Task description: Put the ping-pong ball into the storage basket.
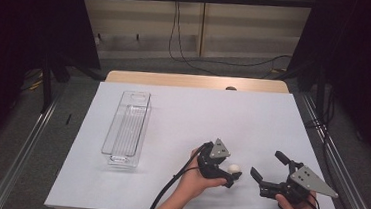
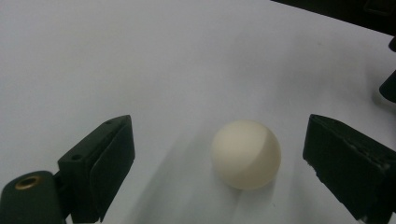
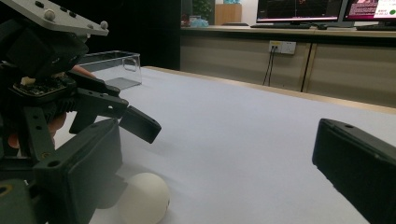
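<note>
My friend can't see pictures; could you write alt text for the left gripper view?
A cream ball rests on a white table between the left gripper's two open black jaws, untouched, nearer the one on the right.

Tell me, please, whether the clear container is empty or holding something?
Empty: the clear container shows only its ribbed bottom, and the ball lies outside on the table.

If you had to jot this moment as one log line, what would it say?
left gripper: open around white ball, no contact | right gripper: open, empty | clear bin: empty, far left | ball on table
</note>
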Motion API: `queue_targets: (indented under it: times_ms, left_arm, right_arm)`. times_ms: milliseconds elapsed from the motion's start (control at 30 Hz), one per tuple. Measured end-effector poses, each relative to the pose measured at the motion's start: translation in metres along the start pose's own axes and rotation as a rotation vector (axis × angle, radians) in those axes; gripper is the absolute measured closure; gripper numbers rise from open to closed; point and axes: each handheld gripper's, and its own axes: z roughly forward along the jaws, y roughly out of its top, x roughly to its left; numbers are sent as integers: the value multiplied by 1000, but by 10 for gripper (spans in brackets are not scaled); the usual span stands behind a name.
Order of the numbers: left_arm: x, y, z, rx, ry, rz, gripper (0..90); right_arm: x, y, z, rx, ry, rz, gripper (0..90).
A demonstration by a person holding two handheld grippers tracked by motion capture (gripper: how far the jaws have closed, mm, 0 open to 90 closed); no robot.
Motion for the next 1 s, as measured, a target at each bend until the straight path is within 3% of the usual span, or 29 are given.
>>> queue_targets:
  times_ms: [100, 367, 467, 567, 1000]
  left_arm:
    - [-1, 1, 1, 9, 14, 1, 93]
    - [-3, 0, 6, 14, -10, 6, 97]
    - [-3, 0, 7, 26, 13, 7, 101]
    - [-5, 0, 10, 30, 3, 15, 108]
    - [-4, -2, 15, 84, -30, 52, 249]
  right_arm:
    - [0, 0, 0, 0, 4, -3, 10]
    - [0, 0, 0, -3, -5, 6, 10]
    - [0, 0, 0, -2, -1, 4, 10]
    - [0, 0, 0, -1, 2, 2, 10]
    - [0, 0, 0, -2, -2, 4, 11]
